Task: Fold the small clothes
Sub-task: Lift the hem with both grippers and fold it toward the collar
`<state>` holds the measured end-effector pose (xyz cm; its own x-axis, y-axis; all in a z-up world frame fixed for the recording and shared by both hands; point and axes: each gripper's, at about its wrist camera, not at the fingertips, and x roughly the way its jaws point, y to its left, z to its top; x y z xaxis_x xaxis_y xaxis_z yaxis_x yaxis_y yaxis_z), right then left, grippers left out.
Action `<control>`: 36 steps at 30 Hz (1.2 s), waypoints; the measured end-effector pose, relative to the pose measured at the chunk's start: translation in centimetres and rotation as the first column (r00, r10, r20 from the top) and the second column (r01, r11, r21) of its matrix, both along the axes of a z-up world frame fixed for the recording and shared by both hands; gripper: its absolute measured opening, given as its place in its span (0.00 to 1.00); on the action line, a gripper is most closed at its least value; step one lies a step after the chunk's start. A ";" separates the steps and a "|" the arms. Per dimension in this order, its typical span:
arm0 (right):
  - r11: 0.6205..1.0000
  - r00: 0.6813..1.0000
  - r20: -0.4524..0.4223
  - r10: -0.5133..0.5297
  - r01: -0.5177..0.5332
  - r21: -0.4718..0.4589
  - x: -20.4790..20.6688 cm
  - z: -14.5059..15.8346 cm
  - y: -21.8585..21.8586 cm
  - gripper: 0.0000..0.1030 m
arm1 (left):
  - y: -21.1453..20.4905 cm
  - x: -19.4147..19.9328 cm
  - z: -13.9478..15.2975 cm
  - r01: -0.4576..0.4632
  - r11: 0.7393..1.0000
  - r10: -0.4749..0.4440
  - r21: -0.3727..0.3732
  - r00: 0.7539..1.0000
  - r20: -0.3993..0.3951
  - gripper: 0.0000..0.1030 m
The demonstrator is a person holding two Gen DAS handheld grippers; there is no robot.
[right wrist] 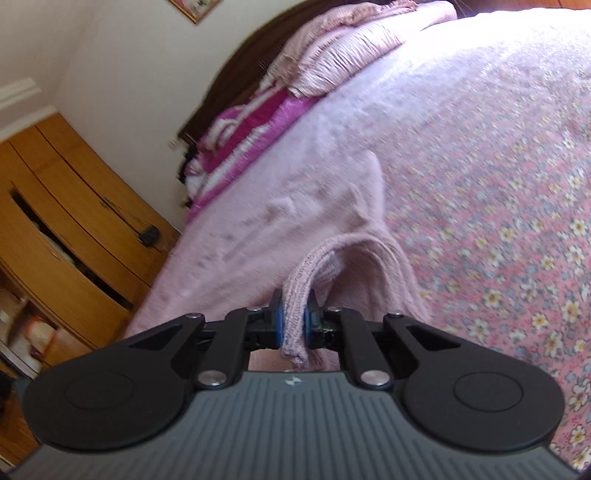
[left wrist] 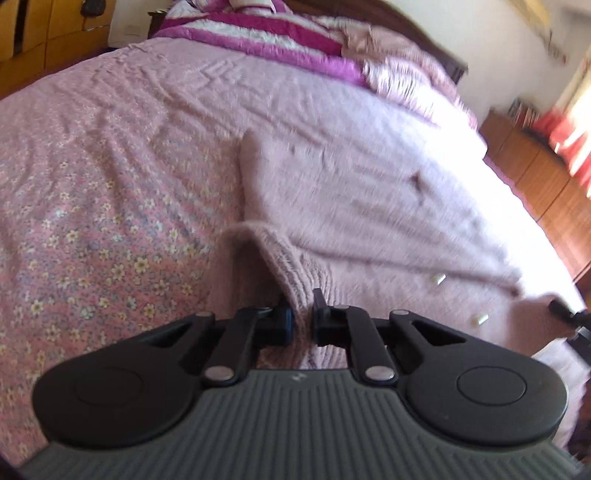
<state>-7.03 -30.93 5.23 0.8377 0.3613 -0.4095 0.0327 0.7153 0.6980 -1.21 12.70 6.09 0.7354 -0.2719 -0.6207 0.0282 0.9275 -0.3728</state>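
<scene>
Sweater (left wrist: 351, 206) (one), pinched by two tools

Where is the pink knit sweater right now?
The pink knit sweater lies spread on the floral bedspread, its ribbed hem pinched by the left gripper and the right gripper, below the striped blanket.

Left wrist view: motion blur smears the right half, so the sweater (left wrist: 369, 206) texture, the two small pale bits near its lower edge and the red shape by the bright window are unreadable; a black part at the right edge is cut off. Pinched sweater hem hidden between the left gripper (left wrist: 303, 317) fingers. Right wrist view: wardrobe (right wrist: 74, 221) contents through the open gap too blurred to identify; wall picture cut by top edge.
</scene>
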 end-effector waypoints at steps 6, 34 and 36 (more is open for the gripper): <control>0.998 0.995 0.094 -0.026 0.020 0.061 0.4 2.8 -0.6 0.10 | 0.9 -0.7 4.5 -0.039 0.994 0.051 -0.098 0.991 0.124 0.11; 0.972 0.989 0.080 -0.122 0.136 -0.194 18.4 1.3 0.1 0.10 | -2.5 16.2 0.7 -0.106 0.962 0.088 0.253 0.993 0.082 0.12; 0.966 0.987 0.038 -0.154 0.159 -0.203 19.4 -0.6 -0.1 0.10 | -2.3 17.1 -0.7 -0.104 0.959 0.094 0.265 0.994 0.048 0.12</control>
